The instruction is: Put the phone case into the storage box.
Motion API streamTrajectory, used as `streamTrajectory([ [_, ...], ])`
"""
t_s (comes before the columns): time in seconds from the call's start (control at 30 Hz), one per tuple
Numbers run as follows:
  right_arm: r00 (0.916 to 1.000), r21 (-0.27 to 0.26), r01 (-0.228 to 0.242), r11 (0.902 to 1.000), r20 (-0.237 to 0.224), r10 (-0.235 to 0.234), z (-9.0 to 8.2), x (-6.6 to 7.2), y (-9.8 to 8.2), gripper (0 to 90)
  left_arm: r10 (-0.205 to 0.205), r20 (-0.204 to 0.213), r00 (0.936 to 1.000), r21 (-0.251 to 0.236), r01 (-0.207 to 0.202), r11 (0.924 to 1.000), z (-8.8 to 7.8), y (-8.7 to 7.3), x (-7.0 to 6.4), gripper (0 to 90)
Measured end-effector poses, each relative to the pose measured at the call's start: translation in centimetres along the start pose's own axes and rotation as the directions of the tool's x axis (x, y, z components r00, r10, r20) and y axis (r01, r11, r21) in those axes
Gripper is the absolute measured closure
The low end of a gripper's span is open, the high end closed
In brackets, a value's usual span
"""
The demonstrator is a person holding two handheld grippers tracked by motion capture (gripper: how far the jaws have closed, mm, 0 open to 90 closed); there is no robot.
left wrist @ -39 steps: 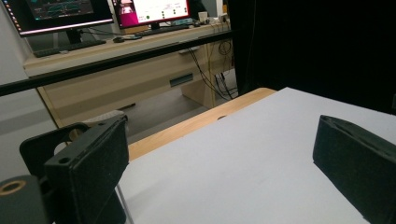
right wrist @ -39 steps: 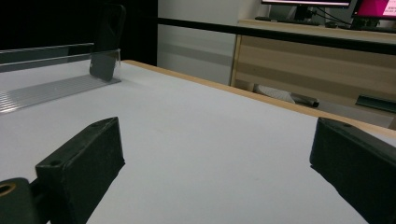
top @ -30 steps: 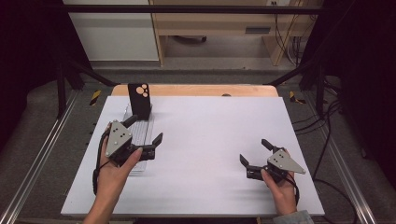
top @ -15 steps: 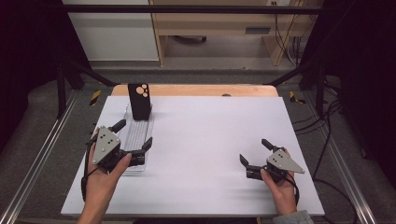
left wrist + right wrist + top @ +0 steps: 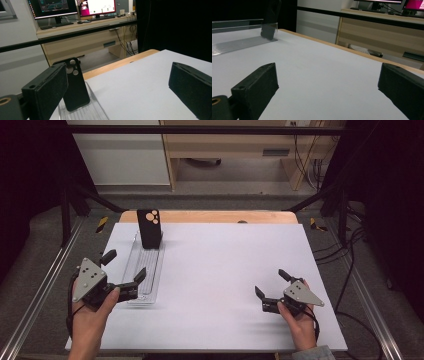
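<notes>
A black phone case (image 5: 149,228) stands upright at the far end of a clear ribbed rack (image 5: 145,270) on the left of the white table (image 5: 225,265). My left gripper (image 5: 125,265) is open at the rack's near end, one jaw over the rack and the other off its left side, holding nothing. In the left gripper view the phone case (image 5: 76,85) rises in the rack (image 5: 85,112) just behind the left jaw of my left gripper (image 5: 120,85). My right gripper (image 5: 271,283) rests open and unladen near the front right. The right gripper view shows the right gripper (image 5: 329,85) over bare table, the phone case (image 5: 271,17) far off.
A wooden strip (image 5: 210,216) edges the table's far side. Black frame bars (image 5: 200,129) cross above and slant down at both sides. Metal rails (image 5: 40,290) run along the table's left and right. A desk with monitors (image 5: 75,7) stands beyond. Cables (image 5: 350,250) lie on the floor right.
My left gripper has drawn back toward the near left, from over the rack's middle to its near end, still open. The right gripper has hardly moved.
</notes>
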State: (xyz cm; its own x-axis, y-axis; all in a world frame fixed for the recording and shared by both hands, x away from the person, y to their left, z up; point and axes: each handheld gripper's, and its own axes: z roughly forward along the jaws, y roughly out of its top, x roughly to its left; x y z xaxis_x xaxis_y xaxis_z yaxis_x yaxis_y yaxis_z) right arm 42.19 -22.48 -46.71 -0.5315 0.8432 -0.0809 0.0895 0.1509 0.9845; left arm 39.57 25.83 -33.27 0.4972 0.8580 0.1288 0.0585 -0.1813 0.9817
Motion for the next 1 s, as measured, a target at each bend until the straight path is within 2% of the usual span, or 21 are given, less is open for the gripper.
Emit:
streamTrajectory([
  [0.3, 1.0000, -0.002, -0.005, 1.0000, 0.002, 0.005, -0.1, -0.1, 0.0, 3.1, -0.007, -0.003, 1.0000, -0.020, 0.007, 0.9998, -1.5, -0.7, 0.8, 1.6],
  [0.43, 1.0000, -0.003, -0.003, 1.0000, 0.002, 0.003, -0.1, -0.1, 0.0, 3.2, -0.003, -0.016, 0.9999, -0.043, 0.002, 0.9991, -2.1, -1.2, 1.0, 1.4],
  [0.7, 1.0000, -0.002, -0.005, 1.0000, 0.003, 0.005, -0.1, -0.1, 0.0, 3.2, -0.016, -0.038, 0.9992, -0.069, 0.014, 0.9975, -3.1, -2.4, 1.7, 1.4],
  [1.0, 1.0000, -0.003, -0.006, 1.0000, 0.004, 0.006, -0.1, -0.1, 0.0, 3.4, -0.034, -0.036, 0.9988, -0.081, 0.031, 0.9963, -4.0, -4.0, 2.0, 0.6],
])
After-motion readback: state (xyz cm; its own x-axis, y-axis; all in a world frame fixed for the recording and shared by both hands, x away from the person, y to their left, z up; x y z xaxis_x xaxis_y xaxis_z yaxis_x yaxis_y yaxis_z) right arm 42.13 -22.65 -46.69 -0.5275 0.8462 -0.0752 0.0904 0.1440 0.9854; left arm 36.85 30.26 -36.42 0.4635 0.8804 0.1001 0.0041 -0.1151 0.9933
